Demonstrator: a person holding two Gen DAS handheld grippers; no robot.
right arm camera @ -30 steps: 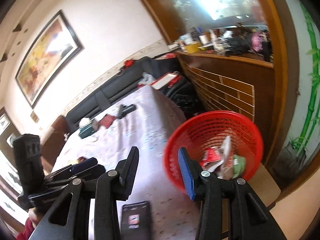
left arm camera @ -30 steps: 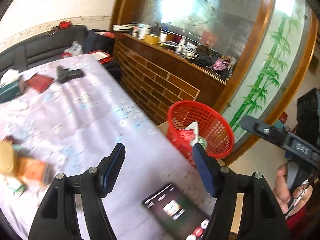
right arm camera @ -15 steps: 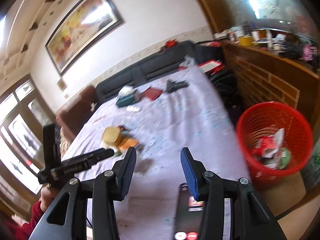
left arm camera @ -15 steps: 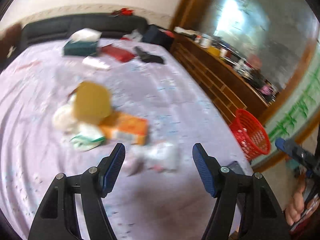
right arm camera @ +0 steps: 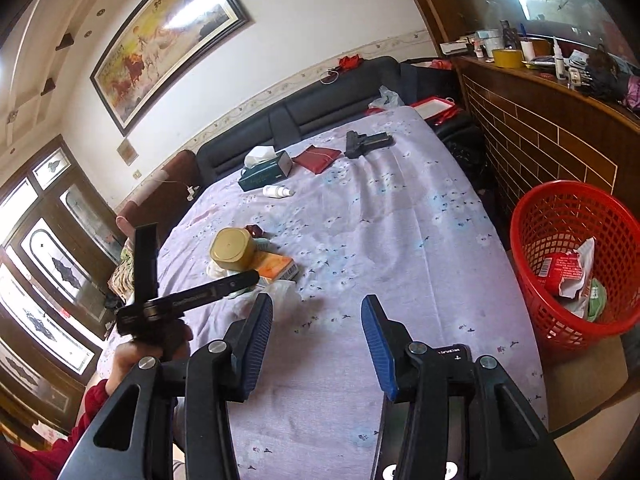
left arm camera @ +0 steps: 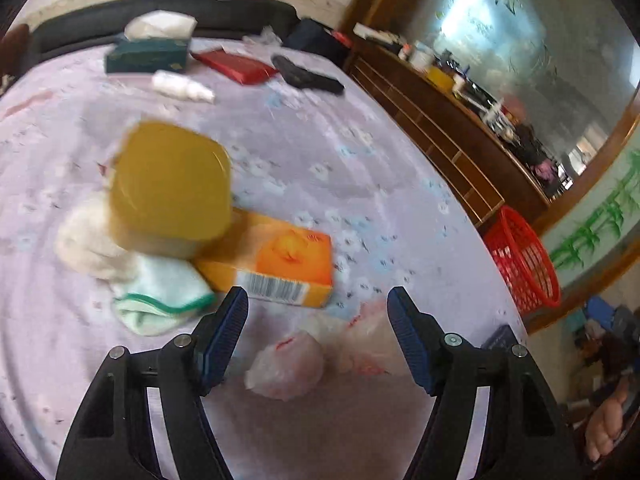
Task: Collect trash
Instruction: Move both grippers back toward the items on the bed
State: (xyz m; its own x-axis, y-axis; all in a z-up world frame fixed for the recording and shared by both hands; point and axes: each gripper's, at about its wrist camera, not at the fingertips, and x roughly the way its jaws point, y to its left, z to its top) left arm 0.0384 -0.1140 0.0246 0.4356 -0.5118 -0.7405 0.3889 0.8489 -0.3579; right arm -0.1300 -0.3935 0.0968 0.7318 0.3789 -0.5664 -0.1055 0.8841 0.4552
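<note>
A crumpled clear plastic bag [left arm camera: 316,352] lies on the lilac tablecloth [left arm camera: 320,152], right between the fingers of my open left gripper [left arm camera: 318,320]. Beyond it lie an orange box [left arm camera: 280,268], a yellow-lidded jar [left arm camera: 172,184] and a white-green cloth [left arm camera: 160,292]. The same pile shows in the right wrist view, with the bag [right arm camera: 284,292] beside the left gripper's body [right arm camera: 192,300]. My right gripper [right arm camera: 316,332] is open and empty above the cloth. A red mesh basket [right arm camera: 576,220] with wrappers stands off the table's right side and also shows in the left wrist view [left arm camera: 520,264].
At the far end lie a green tissue box [right arm camera: 264,172], a white bottle [right arm camera: 278,191], a red wallet [right arm camera: 316,158] and a black pistol-shaped object [right arm camera: 366,142]. A dark sofa [right arm camera: 320,112] stands behind. A wooden counter [right arm camera: 540,120] runs along the right. A phone [left arm camera: 502,338] lies near the table's edge.
My left gripper swung from the red basket over to the pile and closed in on the plastic bag. My right gripper turned from the basket toward the table. Both stayed open.
</note>
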